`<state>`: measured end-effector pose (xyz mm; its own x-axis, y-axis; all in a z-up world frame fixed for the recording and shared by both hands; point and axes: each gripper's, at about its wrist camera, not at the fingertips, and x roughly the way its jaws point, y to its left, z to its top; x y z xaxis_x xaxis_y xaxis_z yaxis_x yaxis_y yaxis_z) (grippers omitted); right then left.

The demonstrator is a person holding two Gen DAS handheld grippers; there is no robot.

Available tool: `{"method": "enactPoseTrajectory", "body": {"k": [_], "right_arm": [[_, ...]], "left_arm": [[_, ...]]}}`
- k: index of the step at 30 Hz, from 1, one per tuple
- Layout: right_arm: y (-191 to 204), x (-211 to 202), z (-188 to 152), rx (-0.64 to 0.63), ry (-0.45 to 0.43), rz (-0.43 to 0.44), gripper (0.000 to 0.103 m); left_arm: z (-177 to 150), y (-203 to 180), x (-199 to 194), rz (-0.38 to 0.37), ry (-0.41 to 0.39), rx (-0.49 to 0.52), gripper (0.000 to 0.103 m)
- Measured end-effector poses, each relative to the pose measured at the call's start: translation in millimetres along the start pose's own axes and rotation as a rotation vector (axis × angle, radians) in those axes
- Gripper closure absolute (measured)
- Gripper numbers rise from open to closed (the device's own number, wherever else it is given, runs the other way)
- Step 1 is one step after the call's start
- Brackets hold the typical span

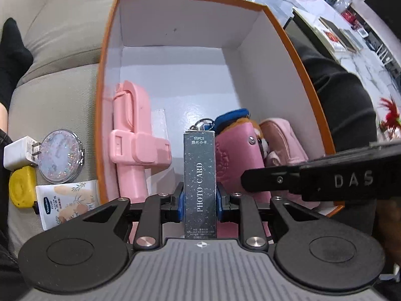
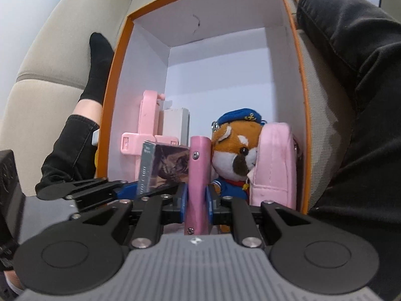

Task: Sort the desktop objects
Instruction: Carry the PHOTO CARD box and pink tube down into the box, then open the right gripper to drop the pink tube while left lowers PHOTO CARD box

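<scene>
An orange-rimmed box with white walls sits on a beige sofa. My left gripper is shut on a dark photo card box, held upright inside the orange box. My right gripper is shut on a pink leather case and shows from the side in the left wrist view. Inside the box are a pink folding holder, a plush dog keychain with a blue cap and a pink pouch.
On the sofa left of the box lie a white charger plug, a glitter compact mirror, a yellow round object and a Vaseline sachet. A person's black-clad legs flank the box. A marble table stands beyond.
</scene>
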<state>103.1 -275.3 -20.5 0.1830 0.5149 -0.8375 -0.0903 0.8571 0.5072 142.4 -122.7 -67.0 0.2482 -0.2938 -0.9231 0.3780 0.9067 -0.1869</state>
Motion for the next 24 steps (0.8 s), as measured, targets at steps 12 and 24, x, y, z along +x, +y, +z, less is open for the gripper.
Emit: {"method": "enactPoseTrajectory", "body": {"k": [12,24], "right_arm": [[-3,13,5,-0.001,0.063,0.033,0.085],[-1,15,4,-0.005,0.058,0.020,0.086]], "left_arm": [[-6,-3,10,0.004,0.081,0.072,0.074],[-11,0,-7,0.032,0.020,0.045,0.095]]}}
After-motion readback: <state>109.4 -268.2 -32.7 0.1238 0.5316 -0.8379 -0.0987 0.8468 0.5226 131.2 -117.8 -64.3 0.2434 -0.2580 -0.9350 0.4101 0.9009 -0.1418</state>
